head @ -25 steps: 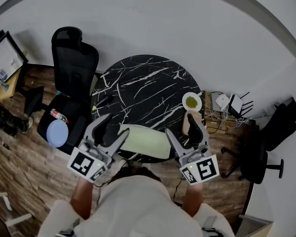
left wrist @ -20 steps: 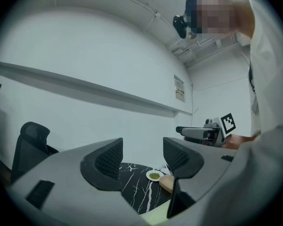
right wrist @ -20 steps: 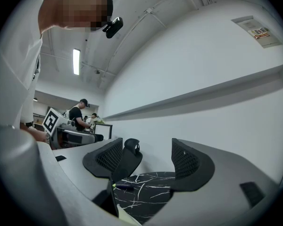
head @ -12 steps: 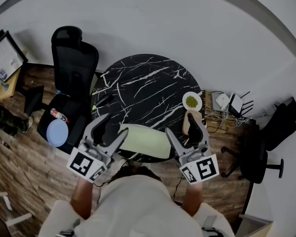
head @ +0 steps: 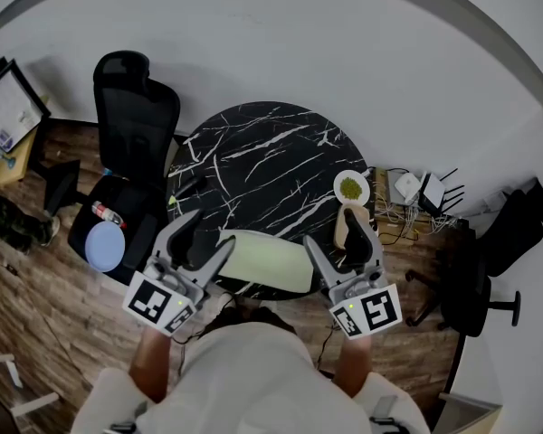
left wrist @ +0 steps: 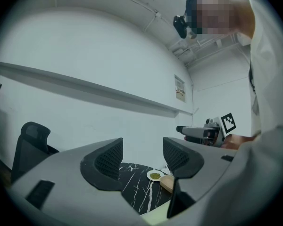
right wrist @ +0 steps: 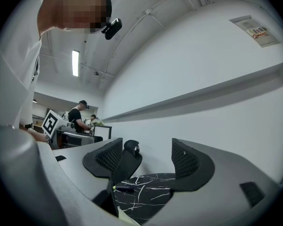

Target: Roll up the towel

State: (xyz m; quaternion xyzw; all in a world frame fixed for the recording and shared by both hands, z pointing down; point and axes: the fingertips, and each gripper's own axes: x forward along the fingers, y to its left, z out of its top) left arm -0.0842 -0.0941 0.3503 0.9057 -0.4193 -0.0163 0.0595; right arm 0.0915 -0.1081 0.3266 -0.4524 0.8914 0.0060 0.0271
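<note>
A pale green towel [head: 267, 259] lies flat at the near edge of the round black marble table [head: 253, 156]. My left gripper [head: 208, 235] hovers over the towel's left end, open, with nothing between its jaws. My right gripper [head: 335, 233] hovers at the towel's right end, also open and empty. In the left gripper view the left gripper [left wrist: 142, 157] points level across the table [left wrist: 137, 189], with a strip of towel [left wrist: 153, 219] just below. The right gripper [right wrist: 146, 160] in its own view looks across the table [right wrist: 141, 194] the other way.
A small white plate [head: 351, 186] of green bits and a tan block [head: 343, 226] sit at the table's right edge. A black office chair [head: 131, 111] with a blue disc [head: 102, 244] on its seat stands left. Cables and a router [head: 416, 191] lie right, beside another chair [head: 475, 278].
</note>
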